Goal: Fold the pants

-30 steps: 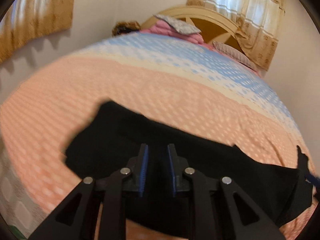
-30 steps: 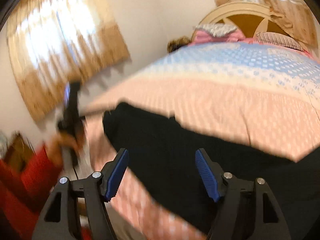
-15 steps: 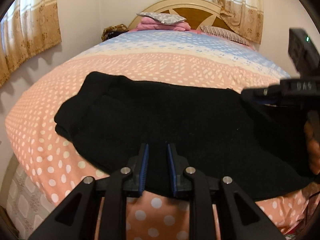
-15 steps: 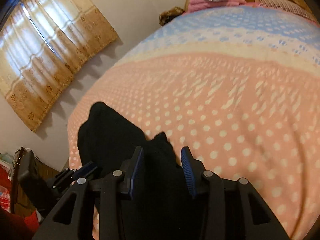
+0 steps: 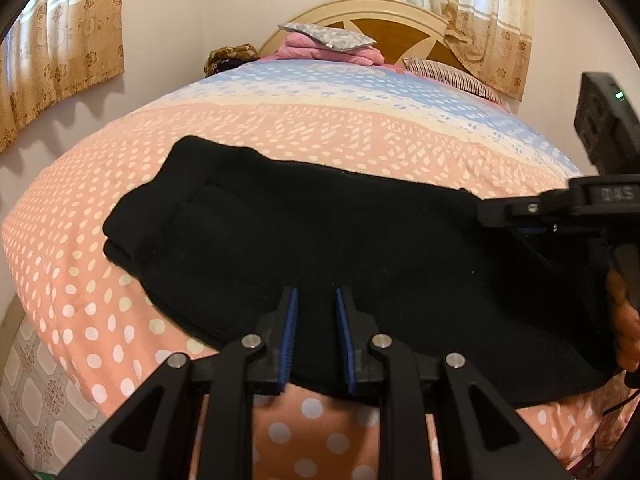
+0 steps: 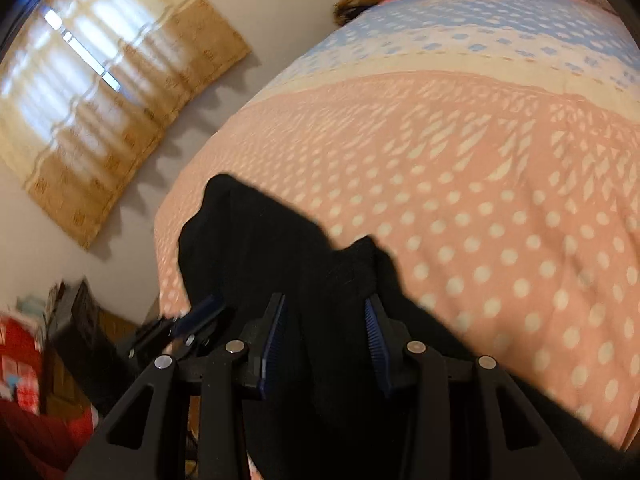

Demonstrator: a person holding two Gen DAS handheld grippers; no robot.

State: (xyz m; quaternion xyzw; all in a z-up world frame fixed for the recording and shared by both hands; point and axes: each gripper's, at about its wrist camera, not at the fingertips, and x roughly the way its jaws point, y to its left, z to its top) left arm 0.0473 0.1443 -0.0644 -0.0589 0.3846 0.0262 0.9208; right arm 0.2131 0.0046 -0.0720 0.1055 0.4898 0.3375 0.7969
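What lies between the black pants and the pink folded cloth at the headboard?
Only bare dotted bedsheet lies between the pants and the pink cloth, in the left wrist view.
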